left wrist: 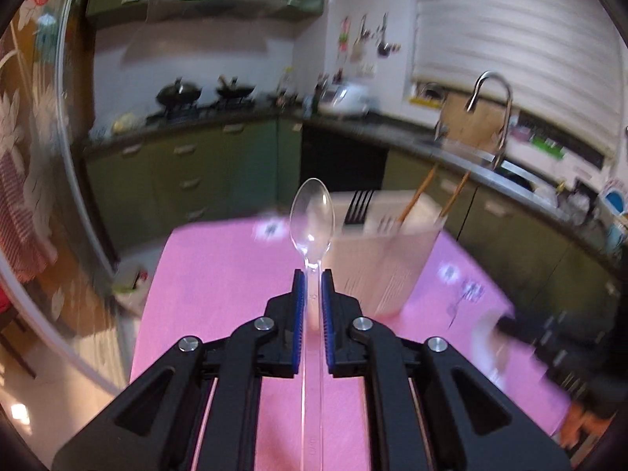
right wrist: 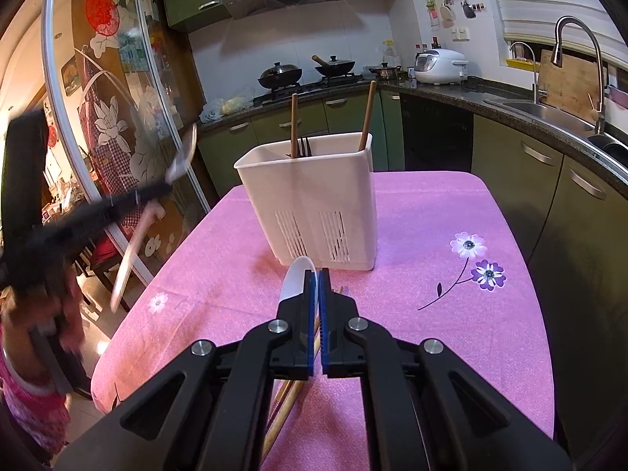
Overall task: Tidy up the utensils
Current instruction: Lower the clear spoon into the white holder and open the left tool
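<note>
My left claw (left wrist: 312, 274) is pinching a clear plastic spoon (left wrist: 312, 212) by its handle, bowl pointing up and away, held in the air above the pink worktop (left wrist: 219, 274). Just ahead and to the right stands the white utensil caddy (right wrist: 310, 200), and it's partly filled: a black fork (left wrist: 359, 206) and two wooden chopsticks (right wrist: 293, 123) are standing in it, so that share of the job looks done. My right claw (right wrist: 318, 274) is pressed together with nothing between the pads, hovering low in front of the caddy. Underneath it, on the worktop, lie a white spoon (right wrist: 294, 280) and more wooden chopsticks (right wrist: 288, 400), not yet sorted. So by my reckoning: this clear spoon goes into the caddy next, then the white spoon and those loose chopsticks remain.
</note>
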Available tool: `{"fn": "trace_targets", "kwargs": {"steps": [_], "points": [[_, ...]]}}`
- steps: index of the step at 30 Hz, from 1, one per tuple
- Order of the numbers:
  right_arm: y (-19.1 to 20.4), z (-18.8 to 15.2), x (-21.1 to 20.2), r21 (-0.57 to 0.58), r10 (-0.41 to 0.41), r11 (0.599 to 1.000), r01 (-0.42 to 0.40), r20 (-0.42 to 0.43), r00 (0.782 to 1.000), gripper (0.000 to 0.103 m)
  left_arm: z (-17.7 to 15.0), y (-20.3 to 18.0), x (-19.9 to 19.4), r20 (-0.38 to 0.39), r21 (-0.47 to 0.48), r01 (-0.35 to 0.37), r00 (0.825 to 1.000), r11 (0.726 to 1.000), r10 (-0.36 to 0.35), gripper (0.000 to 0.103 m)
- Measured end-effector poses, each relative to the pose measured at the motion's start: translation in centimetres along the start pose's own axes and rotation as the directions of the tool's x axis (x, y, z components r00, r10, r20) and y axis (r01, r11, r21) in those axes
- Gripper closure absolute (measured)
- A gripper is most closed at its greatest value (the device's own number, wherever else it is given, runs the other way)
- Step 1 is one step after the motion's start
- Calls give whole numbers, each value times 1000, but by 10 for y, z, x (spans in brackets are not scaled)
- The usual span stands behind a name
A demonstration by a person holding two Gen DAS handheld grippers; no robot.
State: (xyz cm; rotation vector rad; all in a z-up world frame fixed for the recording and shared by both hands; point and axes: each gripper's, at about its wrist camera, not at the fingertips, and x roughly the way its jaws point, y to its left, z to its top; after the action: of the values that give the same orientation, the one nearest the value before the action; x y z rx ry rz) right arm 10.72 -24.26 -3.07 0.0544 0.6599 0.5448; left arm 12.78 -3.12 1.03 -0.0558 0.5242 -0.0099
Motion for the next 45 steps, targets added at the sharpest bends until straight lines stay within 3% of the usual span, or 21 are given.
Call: {"fn": "trace_targets", "kwargs": {"steps": [6, 10, 19, 29, 38, 45], "points": [[-5, 1, -2, 9, -3, 1000, 3, 7, 1000, 100, 58, -15, 5, 181, -1, 84, 980, 996, -83, 95], [-12, 1, -2, 23, -3, 1000, 3, 14, 1000, 100, 80, -21, 25, 237, -14, 115, 965, 993, -108, 95], [-29, 7, 2, 52, -14, 999, 13, 21, 1000, 100, 102, -29, 78, 332, -14, 109, 938, 994, -98, 95], [-38, 12, 4, 63, -13, 998, 11, 26, 1000, 100, 84, -25, 123, 303, -45, 67, 952, 997, -51, 95], [-32, 15, 3, 56, 2, 998, -4, 35, 999, 100, 56, -28, 123, 289, -10, 51, 956, 999, -46, 95], [-23, 31, -4, 17, -8, 1000, 7, 69, 998, 100, 34, -22, 120, 212, -14, 44, 976, 999, -40, 95]]}}
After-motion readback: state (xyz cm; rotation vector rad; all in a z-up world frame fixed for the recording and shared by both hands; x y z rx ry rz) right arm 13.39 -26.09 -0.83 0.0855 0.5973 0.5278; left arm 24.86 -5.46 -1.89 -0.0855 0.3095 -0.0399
